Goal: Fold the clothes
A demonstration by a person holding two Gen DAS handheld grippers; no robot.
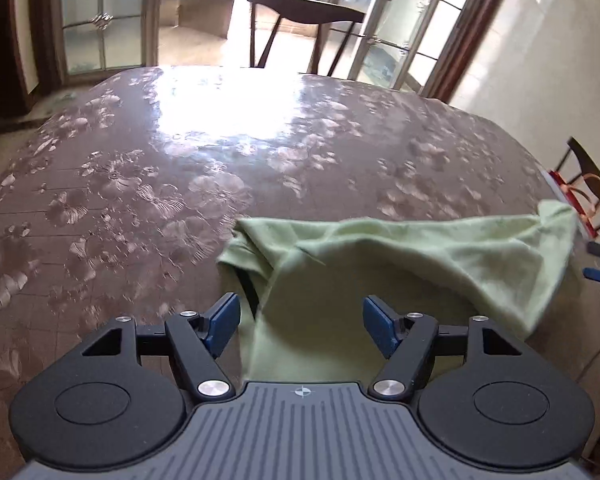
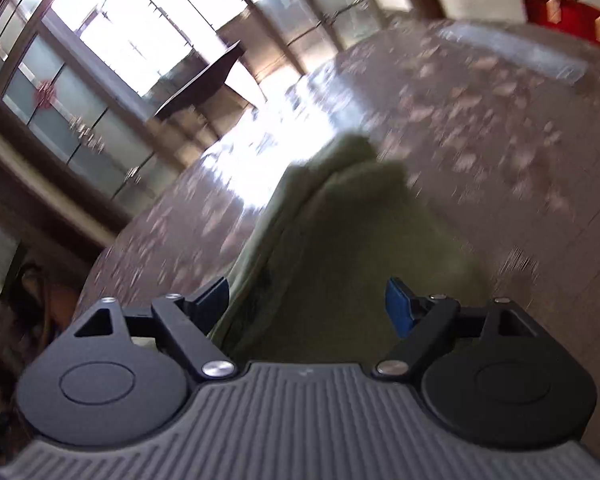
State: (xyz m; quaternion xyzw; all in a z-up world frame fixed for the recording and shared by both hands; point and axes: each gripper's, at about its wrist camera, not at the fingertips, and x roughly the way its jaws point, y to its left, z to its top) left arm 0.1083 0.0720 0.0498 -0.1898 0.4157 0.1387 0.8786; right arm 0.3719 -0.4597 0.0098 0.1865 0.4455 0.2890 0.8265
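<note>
A floral-covered table [image 1: 140,184], a dark side table [image 1: 304,10] behind, a red bag [image 2: 568,20].

Home dining room: floral-clothed table [image 1: 140,184], glazed doors [image 1: 100,20], red bag [image 2: 572,16].

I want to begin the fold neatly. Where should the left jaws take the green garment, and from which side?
Probably the garment's bunched left corner, coming in low from the near side along the table. That edge is folded over and slightly raised, so it offers a lip; the middle lies flat. The left gripper stands open.
</note>
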